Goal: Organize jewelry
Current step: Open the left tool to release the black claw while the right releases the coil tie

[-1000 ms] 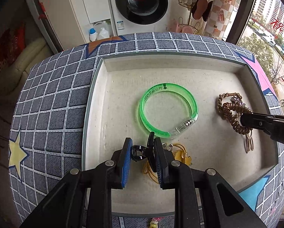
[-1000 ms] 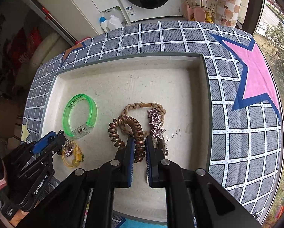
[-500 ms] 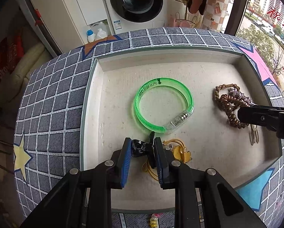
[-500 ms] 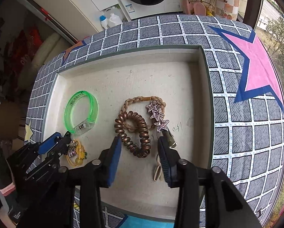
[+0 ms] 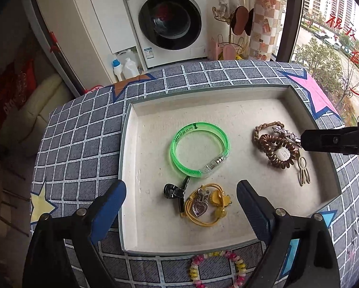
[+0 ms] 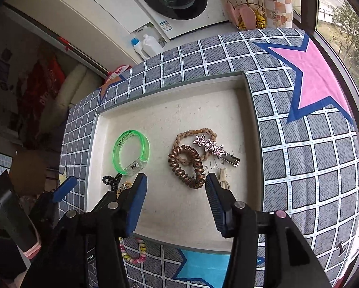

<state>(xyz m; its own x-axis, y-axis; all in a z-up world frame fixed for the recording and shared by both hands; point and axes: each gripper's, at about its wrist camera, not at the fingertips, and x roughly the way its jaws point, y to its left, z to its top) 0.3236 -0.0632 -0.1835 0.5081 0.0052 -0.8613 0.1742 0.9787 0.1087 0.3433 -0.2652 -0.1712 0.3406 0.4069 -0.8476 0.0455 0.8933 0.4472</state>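
Observation:
A shallow cream tray [image 5: 129,156] on the checked cloth holds the jewelry. My left gripper [image 5: 181,187] hovers over its near left part, jaws opening wide, pads clear of the black clip [image 5: 177,193] and the yellow hair tie with a heart charm [image 5: 204,205] lying below. A green bangle [image 5: 198,152] lies just beyond. My right gripper [image 6: 175,178] stands open above the brown spiral hair tie [image 6: 185,165], touching nothing. A braided tie [image 6: 195,133], a star clip [image 6: 213,147] and a beige clip [image 5: 304,172] lie around it.
A pastel spiral bracelet [image 5: 215,268] lies on the cloth [image 5: 83,144] in front of the tray's near rim. Beyond the table stand a washing machine [image 5: 169,21], detergent bottles [image 5: 124,67] and a gold rack [image 5: 234,36]. A window runs along the right.
Both grippers opened and rose. The left let go of the black clip, which now lies in the tray. The right released the brown spiral hair tie.

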